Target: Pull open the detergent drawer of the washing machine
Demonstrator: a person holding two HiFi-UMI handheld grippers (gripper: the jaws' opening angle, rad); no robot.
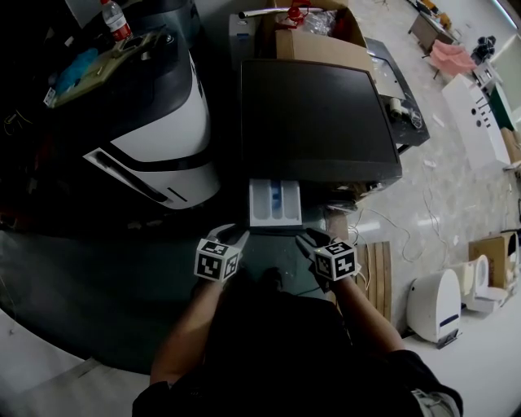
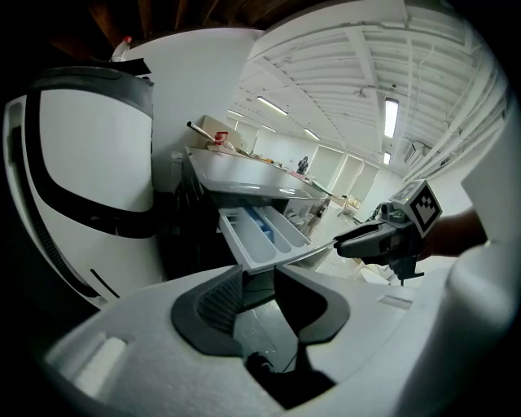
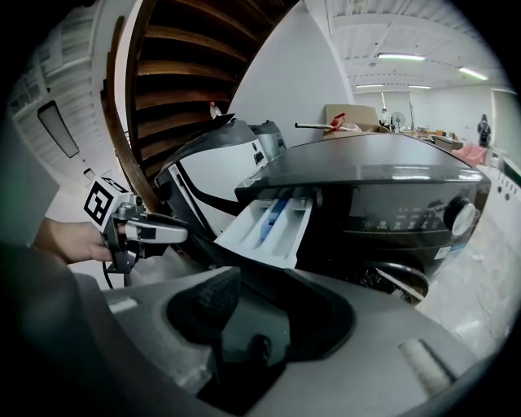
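The dark washing machine (image 1: 317,122) stands in front of me, and its white detergent drawer (image 1: 275,204) is pulled out toward me, showing blue-lined compartments. My left gripper (image 1: 234,234) hovers just short of the drawer's front left corner, jaws open and empty. My right gripper (image 1: 314,239) is off the drawer's front right corner, also open and empty. In the left gripper view the drawer (image 2: 264,236) lies beyond the gripper (image 2: 256,285), with the right gripper (image 2: 378,239) off to the side. In the right gripper view the drawer (image 3: 267,228) juts from the machine (image 3: 383,187) above the gripper (image 3: 256,293).
A white and black appliance (image 1: 163,138) stands close on the left with a bottle (image 1: 116,20) on top. A cardboard box (image 1: 317,32) sits behind the washer. Wooden slats (image 1: 376,269), cables and white fixtures (image 1: 435,305) lie to the right.
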